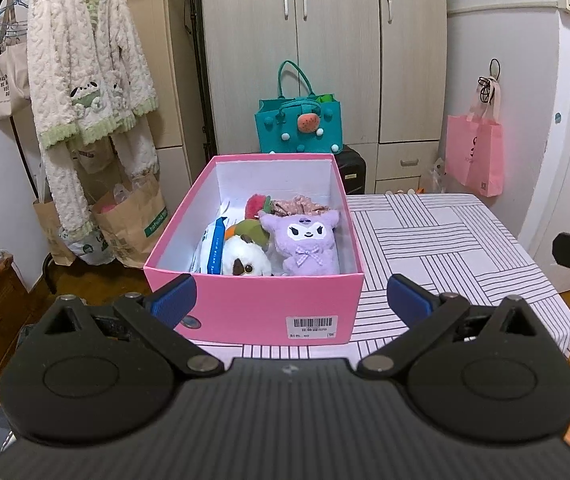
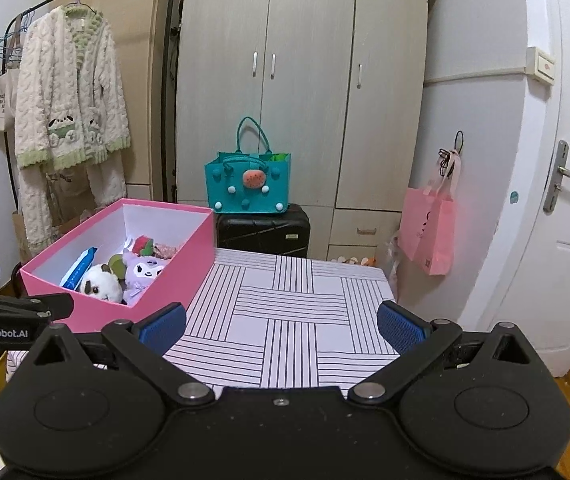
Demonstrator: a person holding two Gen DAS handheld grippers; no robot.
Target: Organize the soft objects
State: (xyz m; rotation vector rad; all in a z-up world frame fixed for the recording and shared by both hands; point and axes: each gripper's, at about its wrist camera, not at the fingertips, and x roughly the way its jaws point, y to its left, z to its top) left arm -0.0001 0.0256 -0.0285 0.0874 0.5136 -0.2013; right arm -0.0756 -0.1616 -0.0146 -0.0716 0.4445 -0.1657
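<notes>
A pink box [image 1: 253,304] sits on the left part of the striped counter [image 1: 445,248], lid off. Inside lie a purple plush [image 1: 305,240], a white plush [image 1: 241,260] touching it on the left, a blue-and-white packet [image 1: 211,248] against the left wall, and a red-green toy [image 1: 257,206] and floral cloth [image 1: 297,205] behind. The left gripper [image 1: 291,298] faces the box's near wall, jaws released and empty. The right gripper [image 2: 281,326] hangs over the bare counter right of the box, jaws likewise spread, grasping nothing.
</notes>
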